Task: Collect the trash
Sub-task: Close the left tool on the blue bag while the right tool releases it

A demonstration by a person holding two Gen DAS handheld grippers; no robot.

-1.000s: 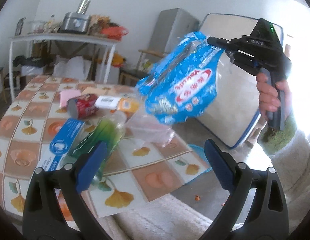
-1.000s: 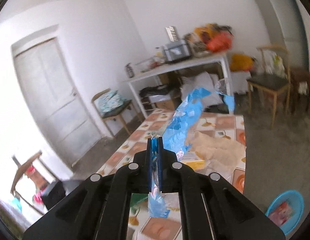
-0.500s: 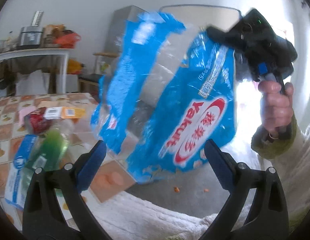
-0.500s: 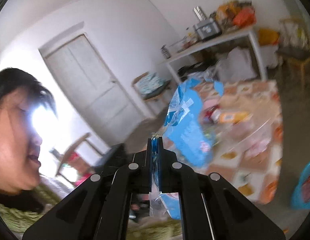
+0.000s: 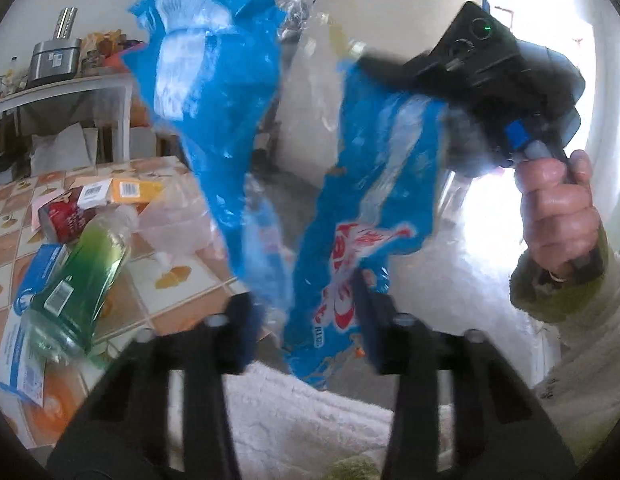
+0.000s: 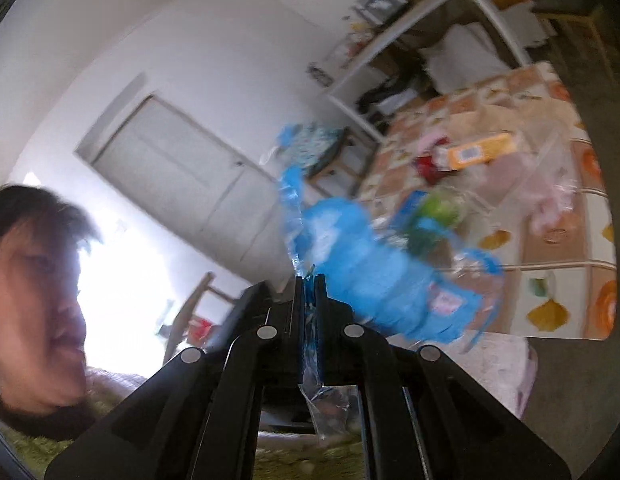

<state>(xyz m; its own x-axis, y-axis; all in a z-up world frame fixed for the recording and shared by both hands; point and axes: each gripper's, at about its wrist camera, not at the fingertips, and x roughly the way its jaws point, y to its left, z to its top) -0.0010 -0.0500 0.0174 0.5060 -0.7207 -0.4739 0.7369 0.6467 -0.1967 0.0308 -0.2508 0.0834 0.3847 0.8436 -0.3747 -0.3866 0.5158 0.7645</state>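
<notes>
Blue wrapper (image 5: 382,184) is pinched by the right gripper (image 6: 310,292) while the left gripper (image 5: 306,320) is closing around it; a bottle (image 5: 78,272) and boxes (image 5: 126,192) are left uncollected on the table (image 5: 198,280).

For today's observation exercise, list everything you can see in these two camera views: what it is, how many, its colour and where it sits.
crinkly blue plastic wrapper: one, blue with red-white logo, hanging in the air.
green plastic bottle: one, lying on the tiled table.
red can: one, behind the bottle.
flat blue-white carton: one, under the bottle.
orange box: one, beside the can.
clear plastic bag: one, mid-table.
white side table: one, cluttered, at the wall.
right gripper: black, clamped on the wrapper's edge.
left gripper: black, jaws closing around the wrapper's lower end.
hand: one, holding the right gripper.
</notes>
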